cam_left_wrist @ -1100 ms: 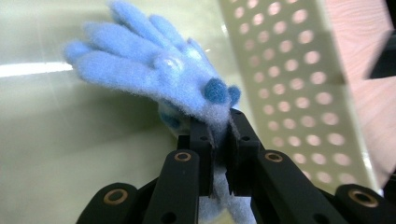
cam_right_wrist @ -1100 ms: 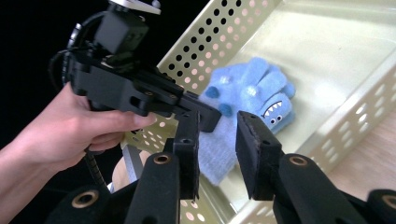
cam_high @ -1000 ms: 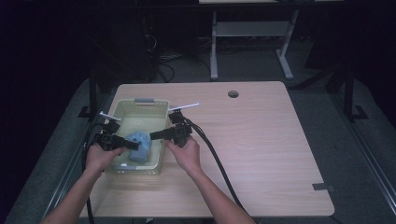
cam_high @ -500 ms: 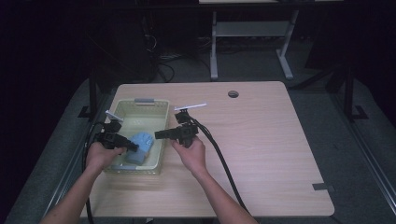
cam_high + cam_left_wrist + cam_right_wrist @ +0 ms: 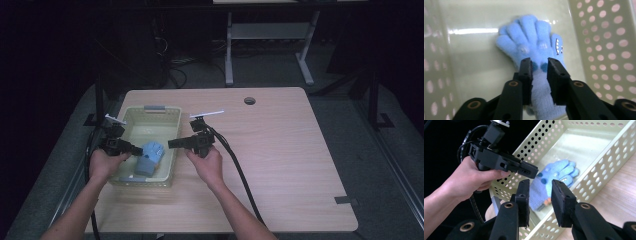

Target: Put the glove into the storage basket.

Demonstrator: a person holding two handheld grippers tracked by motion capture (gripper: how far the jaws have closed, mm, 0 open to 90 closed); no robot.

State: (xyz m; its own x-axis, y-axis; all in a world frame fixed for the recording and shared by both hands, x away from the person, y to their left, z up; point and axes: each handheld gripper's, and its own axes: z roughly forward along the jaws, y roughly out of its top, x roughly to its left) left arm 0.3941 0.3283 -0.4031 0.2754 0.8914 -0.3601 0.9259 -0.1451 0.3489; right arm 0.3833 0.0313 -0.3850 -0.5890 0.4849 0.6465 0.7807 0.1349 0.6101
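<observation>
A fluffy light-blue glove with a small shark face lies flat on the floor of a pale yellow perforated basket. In the left gripper view the glove spreads its fingers away from me, and my left gripper hovers just over its wrist, jaws a narrow gap apart and not pinching it. In the high view the left gripper reaches in over the basket's left rim. My right gripper stands open over the basket's right rim, empty. In the right gripper view it points at the glove and the left gripper.
The basket stands at the left of a wooden table, close to its front-left corner. A cable hole is near the far edge. Black cables trail from both grippers off the front. The basket walls close in on both sides of the glove.
The right gripper has drawn back a little to the right, away from the glove. The glove and the left gripper have stayed almost where they were inside the basket.
</observation>
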